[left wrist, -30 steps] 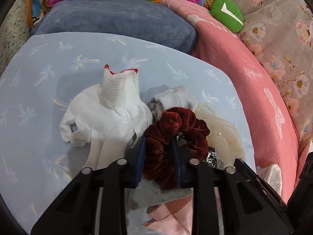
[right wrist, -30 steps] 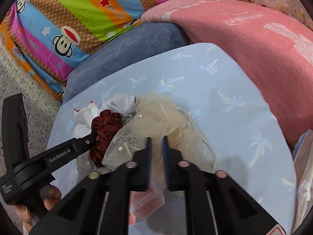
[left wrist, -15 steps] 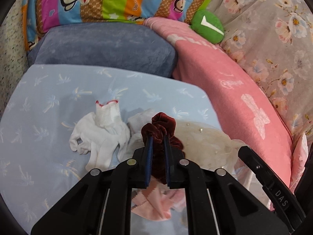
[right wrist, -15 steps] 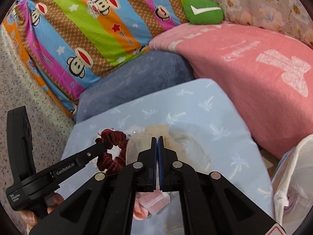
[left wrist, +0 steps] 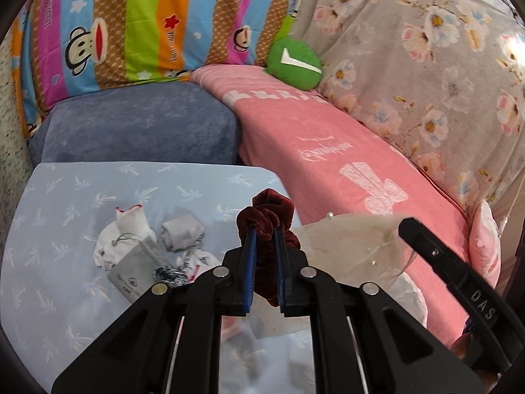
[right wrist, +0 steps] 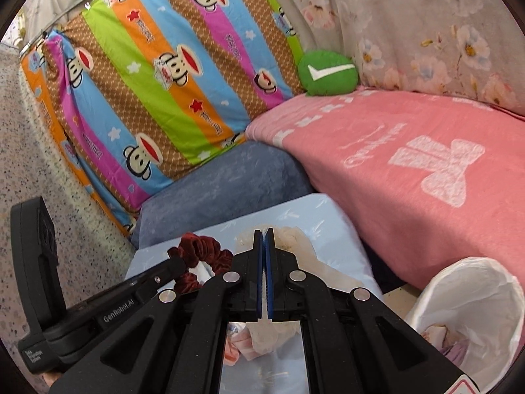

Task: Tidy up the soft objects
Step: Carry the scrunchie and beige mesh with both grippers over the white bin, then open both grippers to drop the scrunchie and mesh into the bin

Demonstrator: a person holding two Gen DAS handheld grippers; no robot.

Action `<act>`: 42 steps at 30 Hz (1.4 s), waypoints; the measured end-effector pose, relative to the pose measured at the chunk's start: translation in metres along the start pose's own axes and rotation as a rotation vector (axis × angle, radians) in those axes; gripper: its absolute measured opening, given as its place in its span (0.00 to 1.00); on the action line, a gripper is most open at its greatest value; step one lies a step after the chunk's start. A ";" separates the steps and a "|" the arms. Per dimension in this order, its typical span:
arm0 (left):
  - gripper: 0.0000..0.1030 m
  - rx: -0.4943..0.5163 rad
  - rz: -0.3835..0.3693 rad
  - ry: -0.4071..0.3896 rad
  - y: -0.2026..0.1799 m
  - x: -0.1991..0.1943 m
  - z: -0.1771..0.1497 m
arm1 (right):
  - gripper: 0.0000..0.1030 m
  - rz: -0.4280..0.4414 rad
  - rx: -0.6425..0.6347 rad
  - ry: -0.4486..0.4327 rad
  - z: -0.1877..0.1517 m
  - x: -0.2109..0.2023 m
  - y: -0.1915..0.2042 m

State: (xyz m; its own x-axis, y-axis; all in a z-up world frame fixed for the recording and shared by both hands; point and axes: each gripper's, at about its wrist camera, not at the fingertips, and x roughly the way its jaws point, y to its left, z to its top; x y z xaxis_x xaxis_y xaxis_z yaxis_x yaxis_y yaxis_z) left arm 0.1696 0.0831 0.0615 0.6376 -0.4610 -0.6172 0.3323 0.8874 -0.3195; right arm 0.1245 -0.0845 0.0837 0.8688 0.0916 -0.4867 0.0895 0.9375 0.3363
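I have the scrunchie [left wrist: 267,226] pinched in the left claw [left wrist: 264,246], its jaws narrow around the velvet, a loop bulging above the tips and the rest hanging between the fingers. My right claw [right wrist: 264,246] is fully closed on a thin fold of the cream tulle [right wrist: 295,239], which spreads ahead of and below its tips; from the left view the same tulle [left wrist: 354,239] floats just right of the left claw. Both pieces are clear of the desk [left wrist: 59,216]. To carry this step well I would keep both grips firm and the claws apart so the tulle does not snag on the scrunchie, and I judge the lined bin [right wrist: 466,298], low and right of the right claw, a likely drop spot, though I cannot tell that for sure. I would check the veil's trailing edge before swinging over. A second ago both claws were low over the heap, the left jaws wider around the scrunchie and the right ones open over the tulle; now both have closed and risen, and the white glove [left wrist: 124,229], the grey roll [left wrist: 182,231] and the grey pouch [left wrist: 137,272], left behind on the desk, lie below and left of the left claw.
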 end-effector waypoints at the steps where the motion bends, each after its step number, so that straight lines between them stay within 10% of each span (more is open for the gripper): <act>1: 0.10 0.011 -0.007 -0.001 -0.007 -0.001 -0.001 | 0.02 -0.005 0.002 -0.012 0.003 -0.007 -0.004; 35: 0.12 0.255 -0.213 0.135 -0.197 0.029 -0.066 | 0.08 -0.240 0.142 -0.105 0.002 -0.141 -0.184; 42: 0.29 0.257 -0.201 0.149 -0.206 0.036 -0.069 | 0.18 -0.259 0.145 -0.098 -0.002 -0.142 -0.193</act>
State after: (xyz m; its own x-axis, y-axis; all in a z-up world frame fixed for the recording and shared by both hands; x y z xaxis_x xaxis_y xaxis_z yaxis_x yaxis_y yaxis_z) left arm 0.0759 -0.1163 0.0561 0.4397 -0.6041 -0.6646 0.6165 0.7412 -0.2658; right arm -0.0169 -0.2780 0.0866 0.8499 -0.1838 -0.4938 0.3770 0.8669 0.3262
